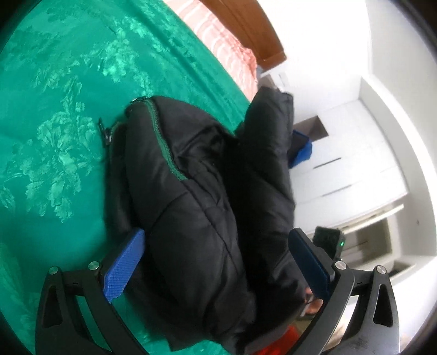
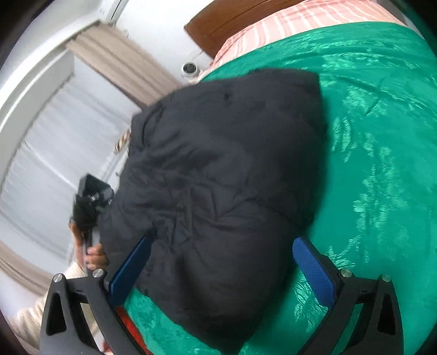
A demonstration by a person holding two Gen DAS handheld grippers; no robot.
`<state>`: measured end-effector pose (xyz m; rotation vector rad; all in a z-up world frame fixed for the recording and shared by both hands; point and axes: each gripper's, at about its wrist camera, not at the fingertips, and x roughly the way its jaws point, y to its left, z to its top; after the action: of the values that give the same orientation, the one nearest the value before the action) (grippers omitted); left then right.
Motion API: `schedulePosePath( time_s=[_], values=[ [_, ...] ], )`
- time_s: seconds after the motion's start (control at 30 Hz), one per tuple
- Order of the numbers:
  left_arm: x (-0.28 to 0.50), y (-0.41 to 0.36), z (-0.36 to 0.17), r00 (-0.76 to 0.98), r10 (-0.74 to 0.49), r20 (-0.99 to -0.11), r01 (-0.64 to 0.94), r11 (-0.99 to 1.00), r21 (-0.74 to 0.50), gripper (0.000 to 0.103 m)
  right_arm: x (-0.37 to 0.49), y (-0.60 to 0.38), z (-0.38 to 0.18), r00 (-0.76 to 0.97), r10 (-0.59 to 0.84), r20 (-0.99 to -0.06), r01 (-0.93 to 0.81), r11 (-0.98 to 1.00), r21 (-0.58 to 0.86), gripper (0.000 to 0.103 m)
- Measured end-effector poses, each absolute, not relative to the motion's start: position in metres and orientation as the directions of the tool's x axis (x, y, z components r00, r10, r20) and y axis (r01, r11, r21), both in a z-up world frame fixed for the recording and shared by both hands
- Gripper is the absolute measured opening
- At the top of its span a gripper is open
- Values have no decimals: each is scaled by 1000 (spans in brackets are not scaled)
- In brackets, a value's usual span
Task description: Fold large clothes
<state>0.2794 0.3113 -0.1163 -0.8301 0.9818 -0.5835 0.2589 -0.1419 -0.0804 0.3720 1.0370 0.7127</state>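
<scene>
A green floral bedspread (image 2: 382, 136) covers the bed; beyond it lie pink striped bedding (image 2: 286, 24), a brown headboard (image 2: 218, 24), beige curtains (image 2: 123, 60) and white walls

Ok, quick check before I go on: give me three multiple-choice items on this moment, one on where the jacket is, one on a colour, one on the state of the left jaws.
1. Where does the black puffer jacket lie?
A. on the green bedspread
B. on the floor
C. on a chair

2. What colour is the jacket's zipper?
A. red
B. green
C. white

3. How do the jaws of the left gripper stand?
A. shut on a sleeve
B. shut on nothing
C. open, one on each side of the jacket

Key: 1 A, the green bedspread shows around the jacket; 2 B, the teeth are dark green against black fabric; 3 C, the blue pads sit wide apart with the jacket between.
</scene>
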Motion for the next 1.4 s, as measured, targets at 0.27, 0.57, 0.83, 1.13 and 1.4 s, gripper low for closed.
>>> schedulePosePath(
  time_s=[0.27,0.57,0.83,1.13,1.4],
  values=[
    [297,283,-149,359,-624,-694,66,759,-648,103,271,-136,-126,193,701,-686,-297,708,641,103],
    [315,262,-161,344,-538,-769,-8,817,-576,101,297,-77,-133,153,685,-713,-451,690,566,97],
    [267,237,-103,518,-513,-684,56,819,-572,54,215,-54,-45,478,597,-644,-732,676,84,77],
    [322,197,-15,666,-375,-645,106,903,-416,66,294,-95,6,491,654,-575,-697,691,190,86],
    [317,178,-54,727,-32,-686,-110,980,-163,98,315,-182,-42,593,412,-692,-391,898,200,103]
  ],
)
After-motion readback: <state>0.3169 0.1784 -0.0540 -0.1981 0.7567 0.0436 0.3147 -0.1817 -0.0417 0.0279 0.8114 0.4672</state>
